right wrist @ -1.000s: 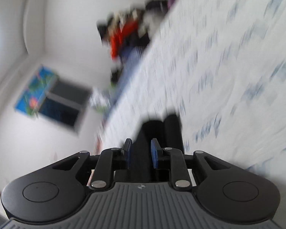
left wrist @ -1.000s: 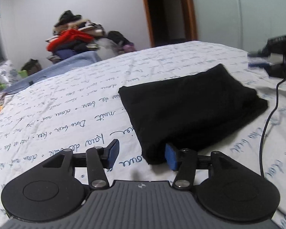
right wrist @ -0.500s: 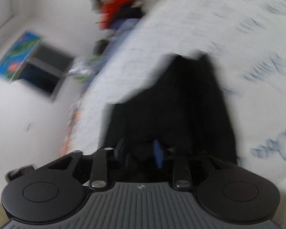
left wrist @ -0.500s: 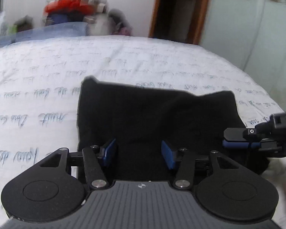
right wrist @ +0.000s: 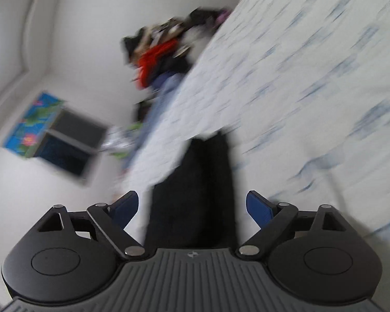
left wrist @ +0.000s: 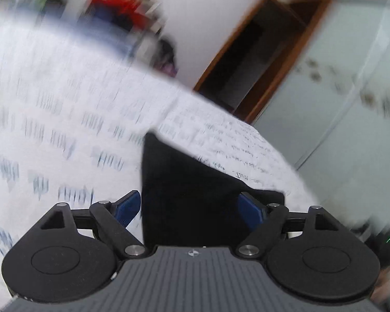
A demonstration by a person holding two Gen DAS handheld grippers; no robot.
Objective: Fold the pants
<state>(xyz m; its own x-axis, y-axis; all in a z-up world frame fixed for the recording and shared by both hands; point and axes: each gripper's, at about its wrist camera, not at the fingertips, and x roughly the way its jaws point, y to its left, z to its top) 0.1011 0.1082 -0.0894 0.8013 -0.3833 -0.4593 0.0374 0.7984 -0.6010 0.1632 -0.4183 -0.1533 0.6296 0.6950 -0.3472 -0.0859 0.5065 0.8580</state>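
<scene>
The black pants (left wrist: 195,195) lie folded on the white bed sheet (left wrist: 65,130) printed with blue handwriting. In the left wrist view my left gripper (left wrist: 189,209) hangs over their near part, its jaws opening wide, the cloth between the blue pads (left wrist: 127,206) but not pressed. In the right wrist view the pants (right wrist: 202,182) show as a narrow dark strip running away from me. My right gripper (right wrist: 192,208) straddles that strip, jaws opening wide, pads clear of the cloth. Both views are blurred and tilted.
A heap of clothes (right wrist: 158,52) with something red on top sits past the bed's far edge. A wooden door frame (left wrist: 260,59) and a pale wardrobe (left wrist: 351,91) stand beyond the bed. A window (right wrist: 72,143) with a colourful picture beside it is on the wall.
Both grippers have opened wide. The right one was shut on the pants and has let them go. The left view has rolled and swung over the pants.
</scene>
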